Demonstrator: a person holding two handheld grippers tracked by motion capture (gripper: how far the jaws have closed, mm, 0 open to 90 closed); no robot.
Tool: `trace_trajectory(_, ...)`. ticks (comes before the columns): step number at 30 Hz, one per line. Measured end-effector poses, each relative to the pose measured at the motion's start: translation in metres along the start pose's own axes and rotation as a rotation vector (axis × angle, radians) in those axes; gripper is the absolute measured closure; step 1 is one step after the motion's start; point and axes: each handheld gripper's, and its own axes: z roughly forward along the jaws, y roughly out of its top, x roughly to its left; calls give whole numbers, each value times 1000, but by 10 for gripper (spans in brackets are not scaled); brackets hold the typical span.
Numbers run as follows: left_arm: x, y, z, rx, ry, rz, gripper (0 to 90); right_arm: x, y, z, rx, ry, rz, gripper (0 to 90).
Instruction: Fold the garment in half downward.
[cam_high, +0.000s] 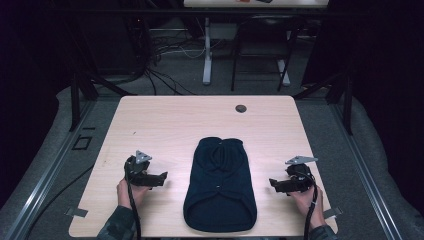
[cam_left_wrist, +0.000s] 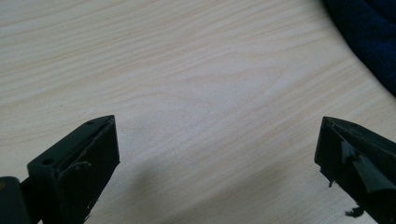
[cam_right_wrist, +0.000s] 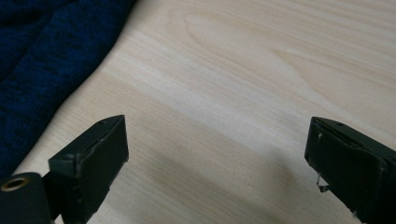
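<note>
Hands at near edge, one gripper each. Left gripper (cam_high: 161, 178) and right gripper (cam_high: 274, 184) rest low over bare table (cam_high: 165, 125), jaws spread wide, nothing between them. Dark blue knit (cam_high: 220, 185) lies flat at centre, between the two, near both, untouched. Symmetric flanking pose looks like a ready stance for a two-sided grab

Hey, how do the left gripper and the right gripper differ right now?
The left gripper lies left of the dark blue garment, its jaws pointing right; the right gripper lies on the garment's other side, jaws pointing left. The left's grey plate stands tilted up; the right's lies flatter. Both are open, empty, over bare table, clear of the garment.
</note>
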Motion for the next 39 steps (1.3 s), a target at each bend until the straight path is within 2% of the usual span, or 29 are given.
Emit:
trace_trajectory(3, 0, 0, 0, 0, -1, 9, 1, 1, 0, 1, 9, 5, -6, 60)
trace_trajectory(7, -3, 2, 4, 11, -23, 25, 1, 3, 2, 0, 3, 13, -10, 68)
trace_trajectory(9, -4, 2, 4, 10, -26, 20, 1, 4, 3, 0, 6, 18, -16, 70)
trace_trajectory(10, -5, 3, 5, 13, -30, 33, 1, 4, 3, 0, 3, 17, -16, 70)
trace_trajectory(20, -9, 16, 7, -1, -53, 38, 2, 7, 10, -1, 0, 40, -27, 82)
trace_trajectory(26, -15, 24, 8, 3, -54, 70, 3, 13, 25, 2, -2, 67, -56, 90)
trace_trajectory(32, -18, 33, 11, 5, -70, 78, 2, 18, 37, 4, 5, 80, -91, 94)
trace_trajectory(39, -22, 44, 19, 16, -86, 87, 2, 19, 45, 6, 1, 105, -90, 96)
